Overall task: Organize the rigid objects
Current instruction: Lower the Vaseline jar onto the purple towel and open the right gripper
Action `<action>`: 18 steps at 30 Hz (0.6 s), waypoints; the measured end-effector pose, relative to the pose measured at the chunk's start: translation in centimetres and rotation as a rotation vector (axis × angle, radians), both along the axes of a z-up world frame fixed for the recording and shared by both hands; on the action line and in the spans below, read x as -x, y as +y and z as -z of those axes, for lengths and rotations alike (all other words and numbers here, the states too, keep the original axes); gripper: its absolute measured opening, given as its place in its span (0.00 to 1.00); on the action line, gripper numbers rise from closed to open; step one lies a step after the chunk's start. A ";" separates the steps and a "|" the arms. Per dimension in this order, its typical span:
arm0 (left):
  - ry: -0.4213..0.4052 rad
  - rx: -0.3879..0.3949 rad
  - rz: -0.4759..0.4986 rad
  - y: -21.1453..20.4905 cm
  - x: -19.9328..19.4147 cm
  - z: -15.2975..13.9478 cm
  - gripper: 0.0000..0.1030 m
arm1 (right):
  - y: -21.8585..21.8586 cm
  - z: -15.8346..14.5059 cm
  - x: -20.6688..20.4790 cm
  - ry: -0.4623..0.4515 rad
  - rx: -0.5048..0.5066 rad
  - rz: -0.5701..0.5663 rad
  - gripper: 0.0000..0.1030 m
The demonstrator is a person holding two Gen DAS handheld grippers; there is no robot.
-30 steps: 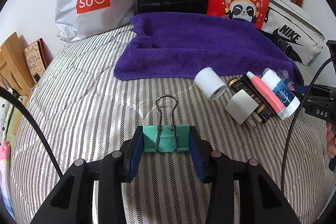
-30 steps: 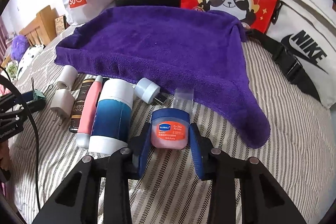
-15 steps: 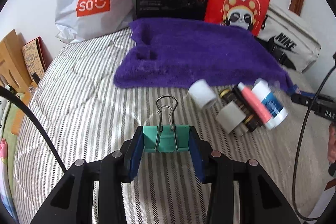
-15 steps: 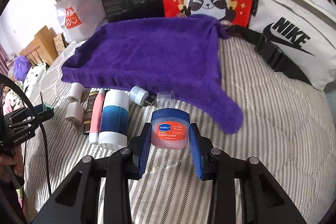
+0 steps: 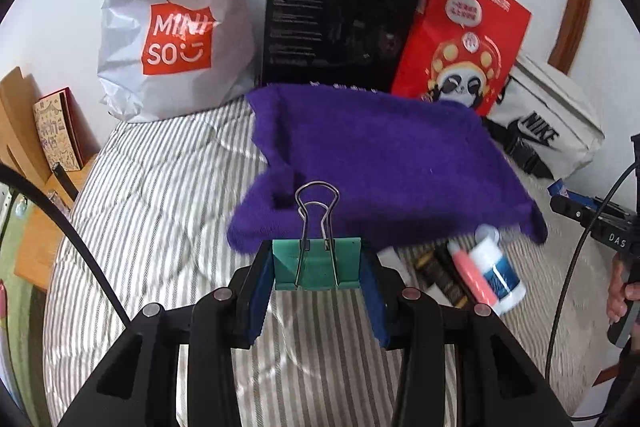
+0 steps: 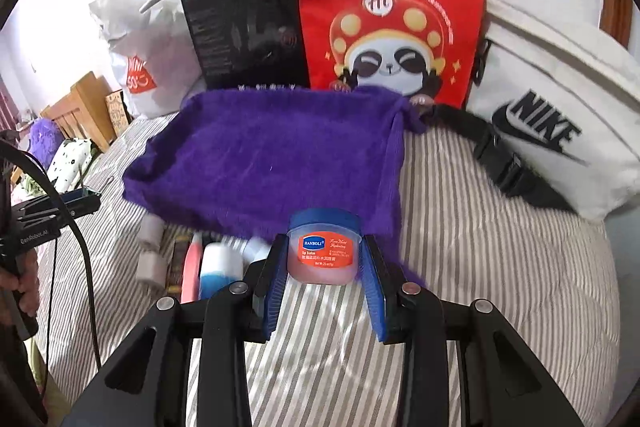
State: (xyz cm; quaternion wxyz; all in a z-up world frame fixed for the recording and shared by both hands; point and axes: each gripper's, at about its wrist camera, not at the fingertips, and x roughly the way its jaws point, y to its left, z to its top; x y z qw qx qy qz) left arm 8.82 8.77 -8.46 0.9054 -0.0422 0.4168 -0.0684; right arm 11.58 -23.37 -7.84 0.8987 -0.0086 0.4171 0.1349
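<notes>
Two grippers work above your striped bed [image 6: 500,267]: your left gripper [image 5: 318,269] pinches a green binder clip [image 5: 316,265], your right gripper [image 6: 324,263] a lip balm jar [image 6: 323,251]. Beyond, a purple towel [image 6: 272,155] reaches bags and a black box [image 6: 248,27] lined along the white wall.

place: home bedroom | evidence: striped bed cover [image 5: 160,195], shopping bag [image 5: 168,39]
</notes>
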 end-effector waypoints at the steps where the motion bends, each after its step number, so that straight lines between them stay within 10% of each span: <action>1: 0.001 0.003 -0.003 0.2 -0.4 -0.2 0.38 | 0.0 -0.1 -0.7 -0.005 0.002 0.000 0.35; 18: 0.032 0.011 -0.036 1.4 -2.3 0.8 0.38 | 3.0 3.4 -13.9 0.031 0.071 0.013 0.35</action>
